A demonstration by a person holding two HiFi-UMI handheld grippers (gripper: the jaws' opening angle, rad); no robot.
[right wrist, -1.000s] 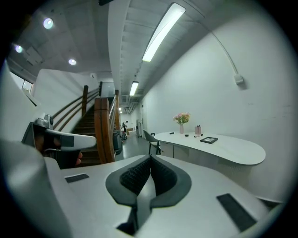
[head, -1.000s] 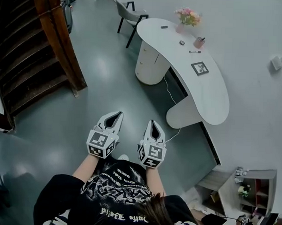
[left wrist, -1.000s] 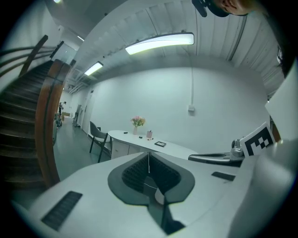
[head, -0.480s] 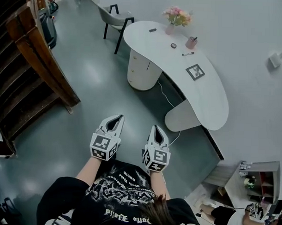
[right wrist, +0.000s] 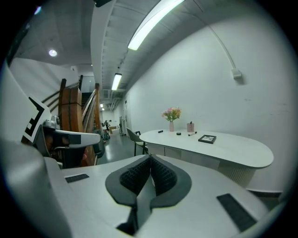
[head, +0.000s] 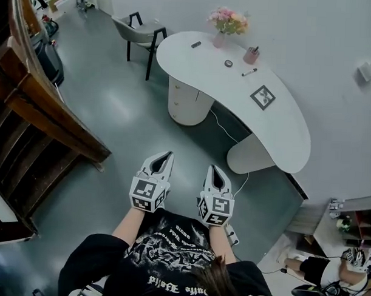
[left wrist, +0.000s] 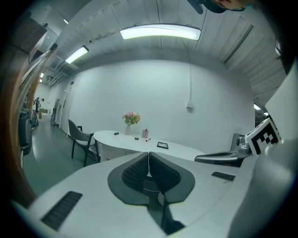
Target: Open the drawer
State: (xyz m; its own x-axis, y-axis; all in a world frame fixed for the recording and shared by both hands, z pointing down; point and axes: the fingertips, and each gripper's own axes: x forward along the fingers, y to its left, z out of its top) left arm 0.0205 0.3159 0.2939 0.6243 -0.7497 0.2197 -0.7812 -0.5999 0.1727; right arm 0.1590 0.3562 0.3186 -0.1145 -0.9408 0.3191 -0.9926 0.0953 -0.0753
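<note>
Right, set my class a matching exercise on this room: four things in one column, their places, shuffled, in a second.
Things
1. grey chair
2. flower vase
3. square marker card
4. wooden staircase

Places
A. near the middle of the white desk
B. on the floor off the desk's far end
C. left side of the head view
D. on the desk's far end

Pairs: 1-B, 2-D, 3-A, 4-C.

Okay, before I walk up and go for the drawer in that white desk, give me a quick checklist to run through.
1. Left tongs empty: ok, shut on nothing.
2. Right tongs empty: ok, shut on nothing.
3. Drawer unit under the white desk in sight: ok.
4. Drawer unit within reach: not ok, open floor between.
5. Where to grip: cannot tell, too small from here.
6. Walkway free: not ok, white cable lies on the floor ahead.
</note>
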